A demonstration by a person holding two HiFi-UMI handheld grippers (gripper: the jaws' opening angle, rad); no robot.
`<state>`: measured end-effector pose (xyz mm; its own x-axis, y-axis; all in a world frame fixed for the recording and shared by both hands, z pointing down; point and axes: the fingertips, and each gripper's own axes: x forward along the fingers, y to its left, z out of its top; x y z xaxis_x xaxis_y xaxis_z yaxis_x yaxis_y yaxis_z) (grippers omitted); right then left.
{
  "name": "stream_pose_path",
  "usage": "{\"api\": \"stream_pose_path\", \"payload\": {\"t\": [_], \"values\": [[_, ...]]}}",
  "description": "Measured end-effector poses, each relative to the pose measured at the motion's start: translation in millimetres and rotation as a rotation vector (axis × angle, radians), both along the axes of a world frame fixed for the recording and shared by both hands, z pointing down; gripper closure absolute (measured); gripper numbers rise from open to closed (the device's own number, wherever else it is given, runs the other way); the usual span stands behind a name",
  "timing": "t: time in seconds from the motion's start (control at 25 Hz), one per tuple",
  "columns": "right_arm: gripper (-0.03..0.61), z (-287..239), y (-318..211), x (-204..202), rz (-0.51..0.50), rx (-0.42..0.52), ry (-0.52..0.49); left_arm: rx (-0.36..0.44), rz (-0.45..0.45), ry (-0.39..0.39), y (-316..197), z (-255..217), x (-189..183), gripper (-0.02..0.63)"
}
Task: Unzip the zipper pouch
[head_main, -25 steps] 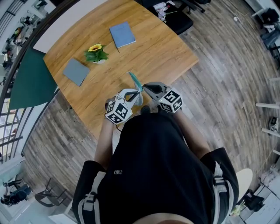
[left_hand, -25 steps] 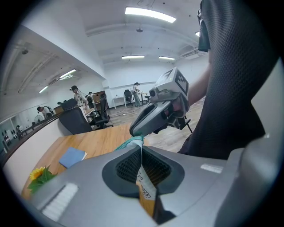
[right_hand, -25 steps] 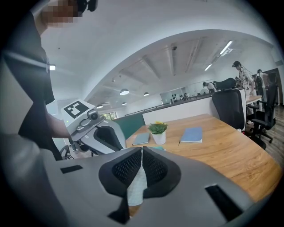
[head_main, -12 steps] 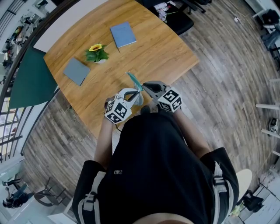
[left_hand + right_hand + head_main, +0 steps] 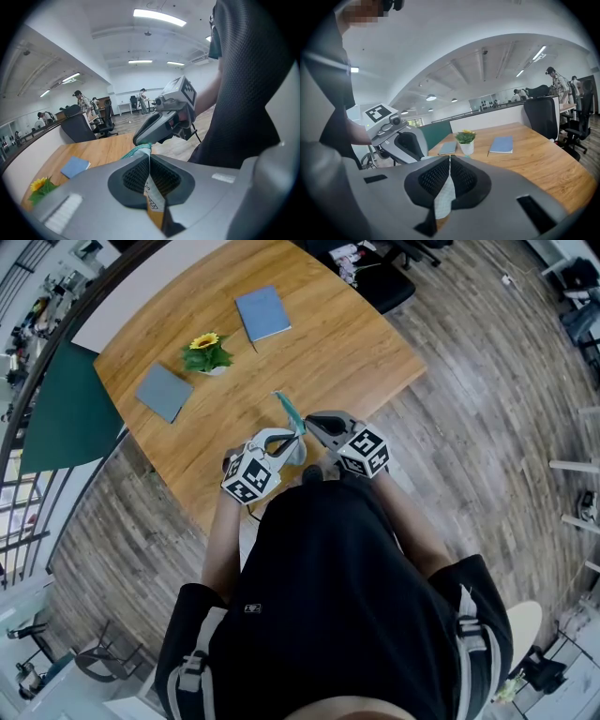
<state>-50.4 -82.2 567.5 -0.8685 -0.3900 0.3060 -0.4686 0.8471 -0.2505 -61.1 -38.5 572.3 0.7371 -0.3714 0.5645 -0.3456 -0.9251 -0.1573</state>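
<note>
Smooth wooden table point(image 5: 347, 352), teal cloth-like zipper pouch point(image 5: 290, 414), matt grey plastic left gripper point(image 5: 149, 159) with rough black pads point(image 5: 136, 176).

Teal pouch point(image 5: 290, 414) held by left gripper point(image 5: 296, 438) and right gripper point(image 5: 308, 421) (over wooden table point(image 5: 347, 343)), sunflower point(image 5: 205, 351) beyond

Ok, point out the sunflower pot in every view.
Head view: sunflower pot at upper left, on the wooden table.
Left gripper view: sunflower pot at the bottom left edge.
Right gripper view: sunflower pot near the centre, on the table.
Shared landmark: the blue notebook, lying near the pot in all three.
</note>
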Motion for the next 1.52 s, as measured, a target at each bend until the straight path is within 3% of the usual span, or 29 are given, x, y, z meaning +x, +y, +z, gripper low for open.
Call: {"api": "stream_pose_path", "payload": {"t": [1.52], "values": [[0.565, 6.2, -6.4, 6.7, 0.012, -0.007, 0.031, 0.003, 0.024, -0.022, 8.2, -3.1, 6.8, 0.606]]}}
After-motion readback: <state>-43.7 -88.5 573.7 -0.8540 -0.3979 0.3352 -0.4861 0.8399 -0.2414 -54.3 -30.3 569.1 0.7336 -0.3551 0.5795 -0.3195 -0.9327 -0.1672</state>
